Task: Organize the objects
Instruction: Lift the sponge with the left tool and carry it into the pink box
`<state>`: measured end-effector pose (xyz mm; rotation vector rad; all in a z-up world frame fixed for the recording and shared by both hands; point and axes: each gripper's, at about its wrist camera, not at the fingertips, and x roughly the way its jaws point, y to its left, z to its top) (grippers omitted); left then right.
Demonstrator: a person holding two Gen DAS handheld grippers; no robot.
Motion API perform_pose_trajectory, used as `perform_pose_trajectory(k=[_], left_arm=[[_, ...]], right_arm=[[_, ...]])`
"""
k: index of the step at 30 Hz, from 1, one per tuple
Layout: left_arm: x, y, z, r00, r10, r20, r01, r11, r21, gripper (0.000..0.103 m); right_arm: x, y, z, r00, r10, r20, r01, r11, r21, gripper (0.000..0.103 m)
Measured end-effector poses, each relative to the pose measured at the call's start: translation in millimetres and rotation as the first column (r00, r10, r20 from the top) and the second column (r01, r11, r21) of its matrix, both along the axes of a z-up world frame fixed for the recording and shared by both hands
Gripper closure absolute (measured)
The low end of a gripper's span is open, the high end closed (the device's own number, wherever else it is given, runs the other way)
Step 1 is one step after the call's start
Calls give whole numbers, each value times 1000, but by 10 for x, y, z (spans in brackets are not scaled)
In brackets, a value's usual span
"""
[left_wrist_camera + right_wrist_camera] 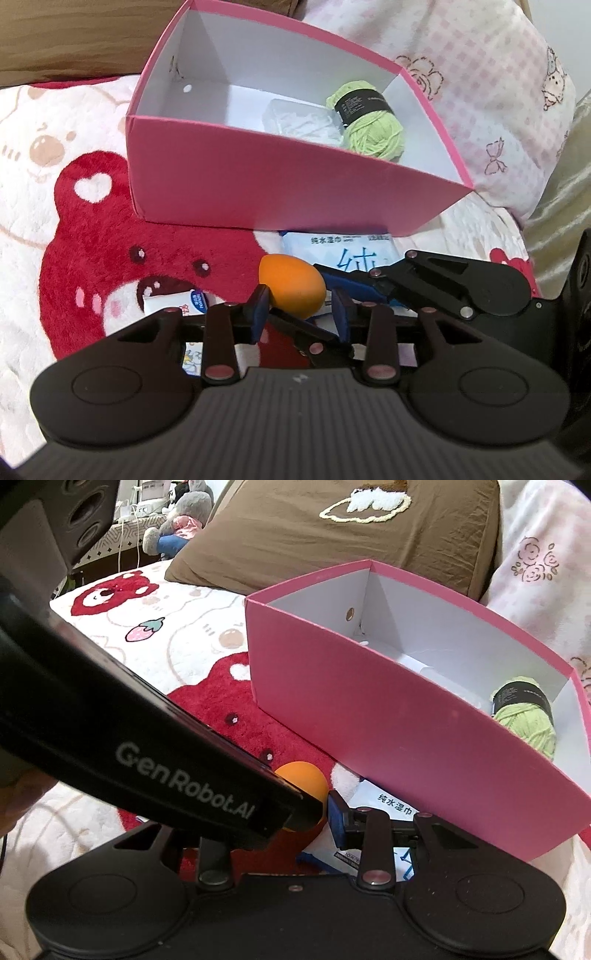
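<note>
A pink box (258,173) with a white inside stands on the bear blanket and holds a green yarn ball (369,118) and a clear plastic packet (303,118). It also shows in the right wrist view (369,709), with the yarn (528,720). An orange egg-shaped sponge (291,288) lies in front of the box, between the fingers of my left gripper (301,314), which is open around it. My right gripper (354,284) reaches in from the right beside the sponge (306,775), over a white wet-wipes pack (340,251). My left gripper's body hides the right gripper's left finger.
A small white sachet with a blue label (173,302) lies left of the sponge. A brown pillow (351,528) and a pink patterned pillow (480,74) lie behind the box. Plush toys (181,520) sit far back left.
</note>
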<state>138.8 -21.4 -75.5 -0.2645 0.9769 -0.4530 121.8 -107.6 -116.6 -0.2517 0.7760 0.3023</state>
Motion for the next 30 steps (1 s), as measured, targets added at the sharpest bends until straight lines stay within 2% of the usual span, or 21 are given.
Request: perform_pose_trajectory(k=[5, 8, 13, 14, 15, 16, 22, 30], left_arm=[[-42, -37, 121, 1000, -1, 22, 2, 1000, -7, 69], [-111, -97, 216, 999, -22, 37, 21, 999, 27, 69], [-223, -173, 379, 997, -34, 64, 31, 998, 54, 69], [-237, -181, 414, 997, -33, 69, 30, 998, 50, 69], [-253, -185, 445, 997, -31, 73, 28, 999, 42, 69], [-261, -187, 478, 996, -30, 80, 28, 999, 32, 69], [-304, -189, 669, 994, -30, 103, 32, 999, -12, 69], [-362, -273, 889, 994, -23, 103, 24, 1000, -13, 69]], right_arm=[[-94, -61, 106, 999, -11, 31, 11, 1000, -1, 63], [-181, -122, 175, 999, -12, 43, 12, 1000, 1, 63], [-100, -173, 249, 997, -3, 74, 4, 1000, -9, 63], [-54, -162, 292, 997, -4, 82, 5, 1000, -13, 63], [-262, -124, 335, 996, -4, 92, 5, 1000, -18, 63], [-298, -127, 369, 995, -5, 102, 8, 1000, -23, 63], [-302, -196, 558, 989, -27, 146, 31, 999, -27, 63], [-360, -198, 767, 984, -24, 177, 35, 998, -58, 63]])
